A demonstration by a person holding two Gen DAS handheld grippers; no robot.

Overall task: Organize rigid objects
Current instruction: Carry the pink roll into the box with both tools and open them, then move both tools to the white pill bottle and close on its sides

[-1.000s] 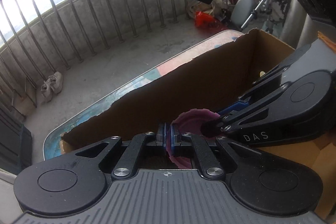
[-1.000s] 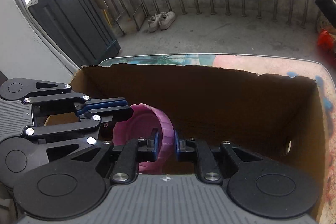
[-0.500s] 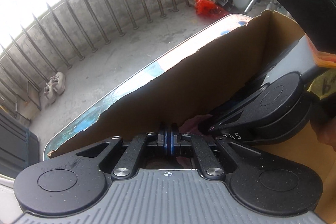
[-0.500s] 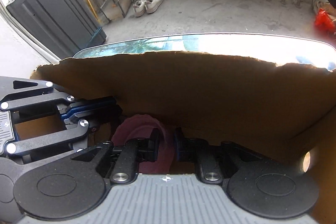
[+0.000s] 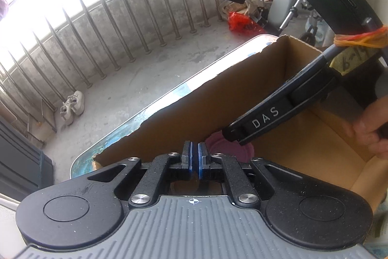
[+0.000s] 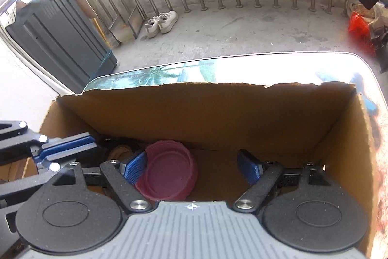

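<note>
While right claw (image 6: 191, 166) just opened, pink lid (image 6: 167, 174) lies in box (image 6: 194, 108)

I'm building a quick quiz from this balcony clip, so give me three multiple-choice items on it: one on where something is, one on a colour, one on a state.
1. Where does the lid lie?
A. on the floor by the shoes
B. inside the cardboard box
C. on the bare table

2. What colour is the lid?
A. pink
B. green
C. white

3. How do the right gripper's jaws stand?
A. shut on the lid
B. shut on nothing
C. open, having just been opening, with the lid below them

Answers:
1 B, the lid rests on the box floor, inside its brown walls.
2 A, it shows plainly pink against the cardboard.
3 C, the blue pads stand wide apart and do not press the lid.
</note>
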